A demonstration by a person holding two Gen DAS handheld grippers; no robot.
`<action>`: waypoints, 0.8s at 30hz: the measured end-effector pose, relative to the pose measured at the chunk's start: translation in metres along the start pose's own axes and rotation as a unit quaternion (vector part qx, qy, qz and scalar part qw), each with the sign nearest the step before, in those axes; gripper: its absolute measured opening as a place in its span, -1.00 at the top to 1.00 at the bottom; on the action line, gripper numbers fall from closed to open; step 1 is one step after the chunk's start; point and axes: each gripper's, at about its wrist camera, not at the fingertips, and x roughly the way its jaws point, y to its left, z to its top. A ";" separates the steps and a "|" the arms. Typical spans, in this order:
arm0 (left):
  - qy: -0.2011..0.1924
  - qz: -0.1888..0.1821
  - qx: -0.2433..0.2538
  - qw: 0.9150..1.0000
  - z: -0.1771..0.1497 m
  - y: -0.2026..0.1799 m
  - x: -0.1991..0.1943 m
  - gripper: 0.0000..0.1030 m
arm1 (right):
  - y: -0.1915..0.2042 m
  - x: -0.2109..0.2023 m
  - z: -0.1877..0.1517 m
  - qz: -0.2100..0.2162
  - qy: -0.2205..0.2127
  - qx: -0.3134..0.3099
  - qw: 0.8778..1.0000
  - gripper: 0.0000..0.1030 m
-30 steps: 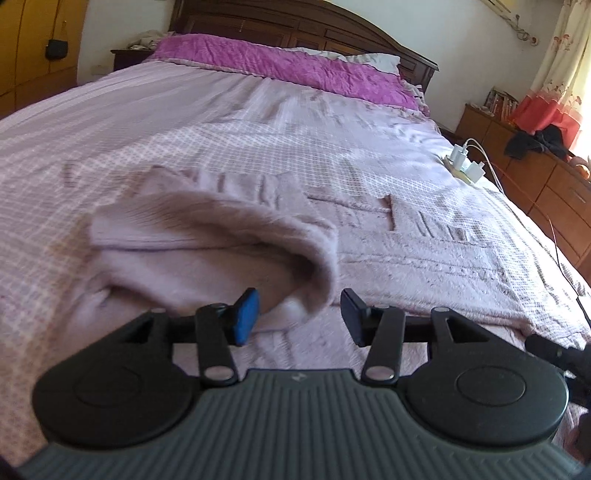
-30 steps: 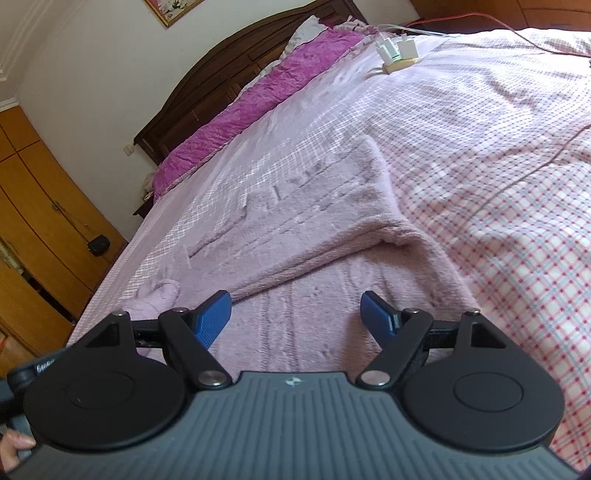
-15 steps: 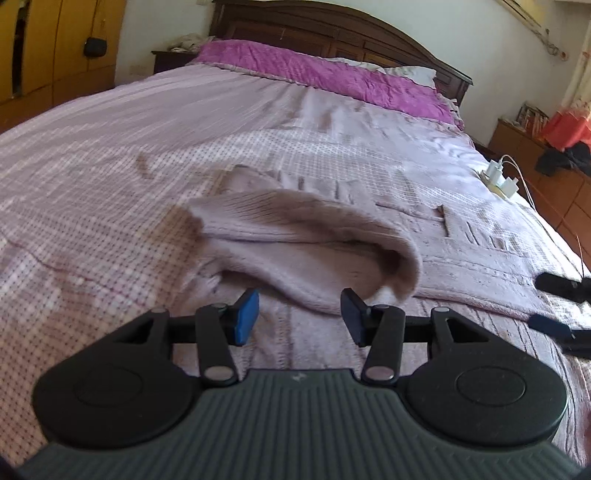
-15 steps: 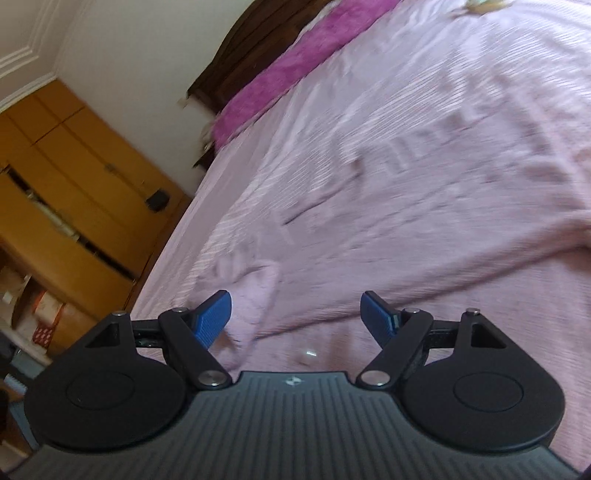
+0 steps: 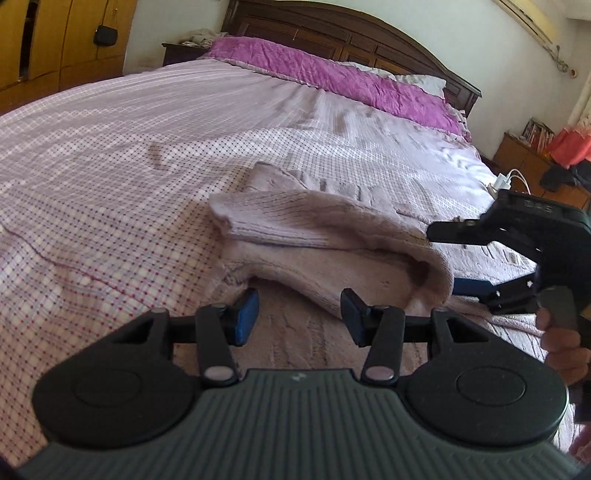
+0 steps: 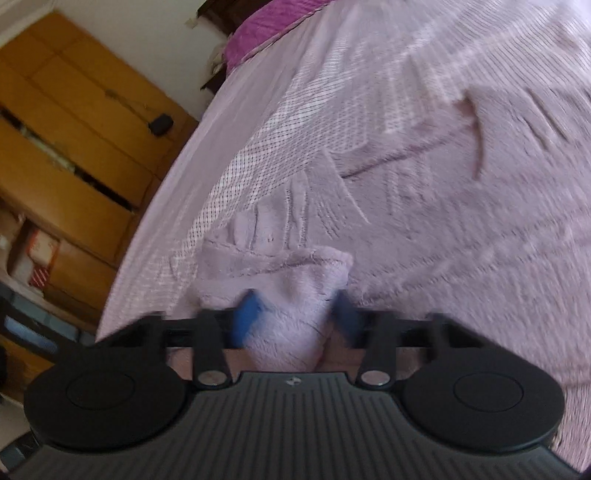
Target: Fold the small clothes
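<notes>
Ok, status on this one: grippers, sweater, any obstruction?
Left gripper open, empty. Right gripper just closing around sweater cuff. Sweater part-folded on bed. Nothing blocking.

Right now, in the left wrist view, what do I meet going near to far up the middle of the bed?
Left tool → folded-over sweater sleeve → checked bedspread → purple pillow cover → dark wooden headboard.

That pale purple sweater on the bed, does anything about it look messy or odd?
Yes. The sweater is not lying flat: one sleeve is bunched and doubled over on itself into a puffy hump. The right gripper has just been closing, with the cuff end between its pads. The bedspread beneath looks smooth.
</notes>
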 end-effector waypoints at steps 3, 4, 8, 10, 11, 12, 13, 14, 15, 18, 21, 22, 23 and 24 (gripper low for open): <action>0.000 -0.006 -0.006 1.000 -0.001 0.004 0.002 0.01 | 0.021 -0.006 0.006 -0.011 -0.023 -0.060 0.998 0.75; -0.001 -0.006 -0.007 1.000 -0.001 0.005 0.002 0.01 | 0.029 -0.009 0.008 -0.009 -0.043 -0.084 0.996 0.75; -0.002 -0.009 -0.012 1.000 -0.001 0.007 0.003 0.02 | 0.049 -0.033 0.008 -0.020 -0.113 -0.166 0.979 0.75; -0.002 -0.009 -0.011 1.000 -0.002 0.006 0.003 0.02 | 0.044 -0.028 0.006 -0.047 -0.113 -0.183 0.975 0.75; -0.002 -0.009 -0.010 1.000 -0.003 0.006 0.003 0.02 | 0.038 -0.023 0.003 -0.059 -0.104 -0.185 0.975 0.75; -0.002 -0.009 -0.008 1.000 -0.004 0.006 0.003 0.02 | 0.031 -0.016 0.000 -0.071 -0.093 -0.183 0.976 0.75; -0.002 -0.008 -0.006 1.000 -0.005 0.005 0.003 0.02 | 0.023 -0.011 -0.003 -0.083 -0.081 -0.178 0.977 0.74; -0.002 -0.007 -0.006 1.000 -0.006 0.005 0.003 0.02 | 0.014 -0.004 -0.005 -0.095 -0.068 -0.171 0.978 0.73; -0.002 -0.006 -0.006 1.000 -0.006 0.005 0.004 0.02 | 0.006 0.001 -0.007 -0.101 -0.059 -0.160 0.980 0.69; -0.003 -0.004 0.000 1.000 -0.008 0.003 0.004 0.02 | -0.006 -0.003 -0.009 -0.082 -0.066 -0.124 0.987 0.42; 0.001 -0.004 0.004 1.000 -0.007 0.002 0.002 0.02 | 0.002 -0.008 -0.008 -0.094 -0.082 -0.121 0.985 0.07; 0.003 -0.005 0.003 1.000 -0.005 0.002 0.001 0.02 | 0.007 -0.013 -0.010 -0.096 -0.094 -0.132 0.982 0.02; 0.005 -0.005 0.001 1.000 -0.004 0.003 -0.001 0.02 | 0.013 -0.018 -0.012 -0.094 -0.105 -0.144 0.980 -0.04; 0.007 -0.005 -0.002 1.000 -0.003 0.003 -0.004 0.01 | 0.019 -0.023 -0.015 -0.091 -0.113 -0.153 0.977 -0.09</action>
